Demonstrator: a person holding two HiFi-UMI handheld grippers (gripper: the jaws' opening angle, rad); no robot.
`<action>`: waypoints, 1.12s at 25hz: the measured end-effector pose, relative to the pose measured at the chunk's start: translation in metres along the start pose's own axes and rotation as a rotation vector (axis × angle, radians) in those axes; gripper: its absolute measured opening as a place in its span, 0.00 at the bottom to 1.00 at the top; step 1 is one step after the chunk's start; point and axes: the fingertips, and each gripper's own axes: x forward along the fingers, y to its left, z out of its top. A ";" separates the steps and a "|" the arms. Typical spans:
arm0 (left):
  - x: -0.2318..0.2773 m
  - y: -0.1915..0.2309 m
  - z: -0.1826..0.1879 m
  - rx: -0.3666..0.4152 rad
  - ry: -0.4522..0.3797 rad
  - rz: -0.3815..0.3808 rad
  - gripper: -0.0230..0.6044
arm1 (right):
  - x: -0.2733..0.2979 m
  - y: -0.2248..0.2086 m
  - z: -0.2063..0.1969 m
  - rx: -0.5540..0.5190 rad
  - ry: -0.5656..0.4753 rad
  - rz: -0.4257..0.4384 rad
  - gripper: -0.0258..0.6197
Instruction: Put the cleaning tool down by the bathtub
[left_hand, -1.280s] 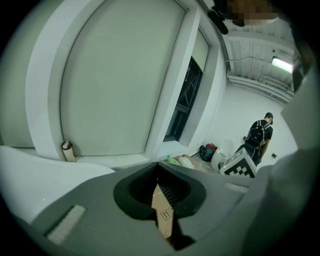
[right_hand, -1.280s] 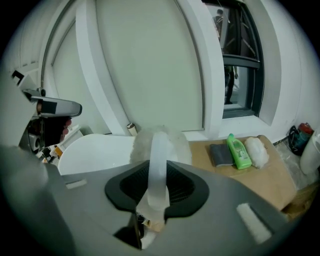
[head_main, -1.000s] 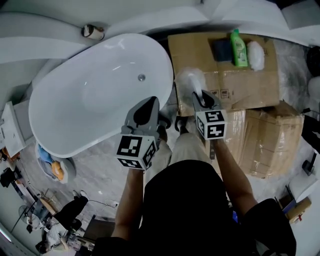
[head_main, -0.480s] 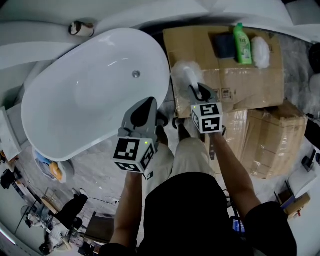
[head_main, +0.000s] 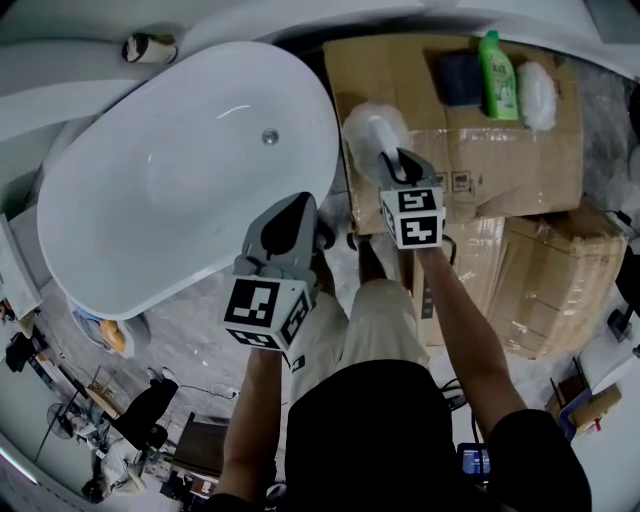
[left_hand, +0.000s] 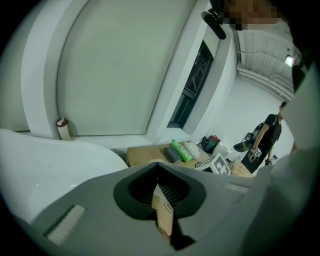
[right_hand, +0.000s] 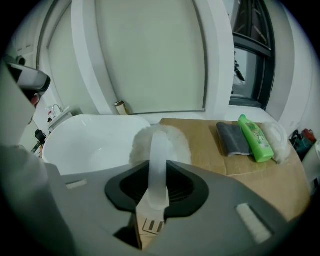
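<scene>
The right gripper (head_main: 399, 162) clamps the smooth translucent handle of the fluffy white cleaning tool (head_main: 372, 130) beside the glossy oval bathtub (head_main: 170, 190). The left gripper (head_main: 299, 203) is pinched together, empty.

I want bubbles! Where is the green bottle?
The green bottle lies on the cardboard box at the head view's upper right, between a dark cloth and a white bundle, right of the bathtub.

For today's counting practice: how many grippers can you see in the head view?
2. The left gripper, shut and empty, is beside the bathtub; the right gripper grips a fluffy white brush over the cardboard box. None seems hidden.
</scene>
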 end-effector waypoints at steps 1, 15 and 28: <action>0.002 -0.001 -0.001 -0.002 0.003 0.000 0.03 | 0.003 -0.001 -0.002 0.004 0.006 -0.002 0.18; 0.013 -0.008 -0.007 -0.008 0.004 -0.015 0.03 | 0.032 -0.011 -0.003 -0.002 0.053 -0.039 0.18; 0.011 -0.011 -0.015 -0.031 0.003 0.005 0.03 | 0.046 -0.014 -0.002 0.023 0.047 -0.052 0.18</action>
